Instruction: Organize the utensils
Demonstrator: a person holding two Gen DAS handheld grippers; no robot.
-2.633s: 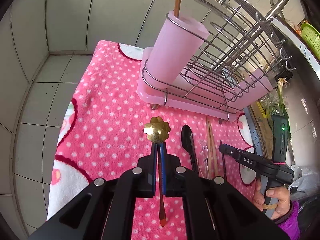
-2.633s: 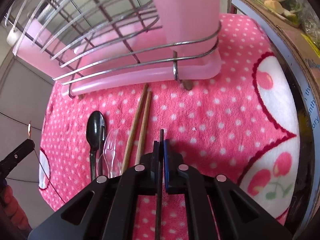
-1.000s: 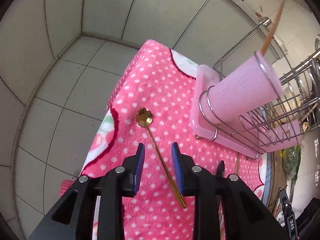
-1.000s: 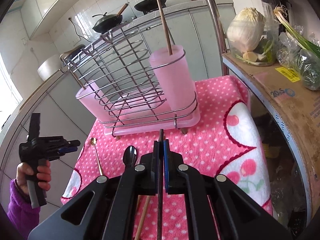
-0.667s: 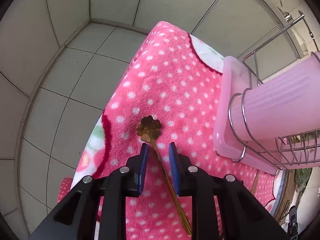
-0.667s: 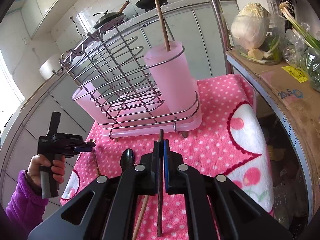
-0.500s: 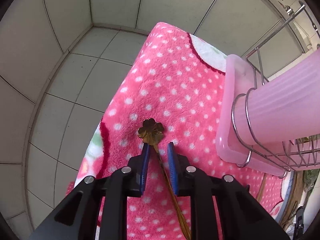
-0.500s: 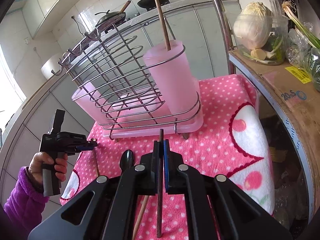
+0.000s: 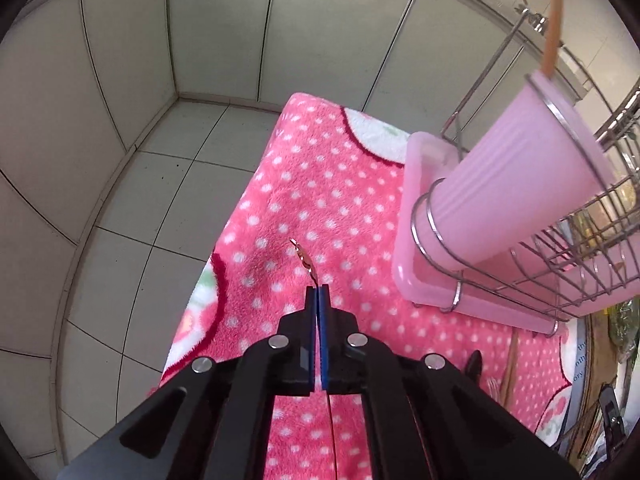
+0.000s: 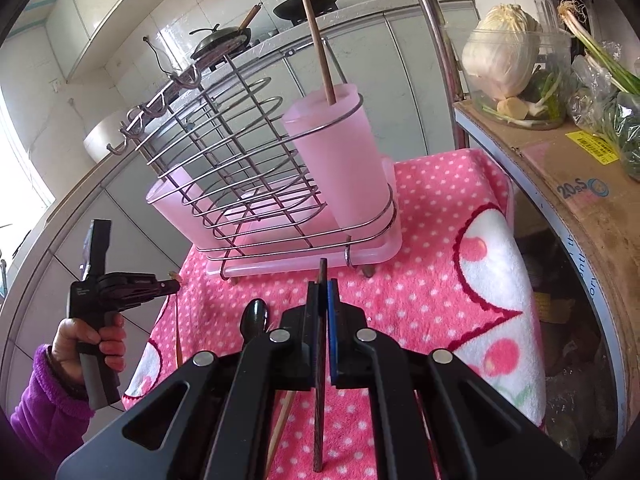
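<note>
- On the pink polka-dot towel (image 9: pixel 320 184) covering the surface, the left gripper (image 9: pixel 318 294) has just been closing its fingers and now pinches the gold spoon (image 9: pixel 306 262) by the neck, its flower-shaped bowl edge-on just past the fingertips and its thin handle running back beneath the gripper.
- To the right stands the wire rack (image 10: pixel 224 168) on a pink tray (image 9: pixel 416 208); its near pink cup (image 10: pixel 340 160) holds one upright brown chopstick (image 10: pixel 316 36).
- The right gripper (image 10: pixel 323 284) hovers nearer, its fingers clamped on a dark chopstick (image 10: pixel 318 412) that points towards the rack.
- On the towel below it lie a black spoon (image 10: pixel 254 316) and a light wooden chopstick (image 10: pixel 282 420).
- At the far left of the right wrist view, a hand (image 10: pixel 88 344) in a purple sleeve (image 10: pixel 44 408) grips the left gripper's handle.
</note>
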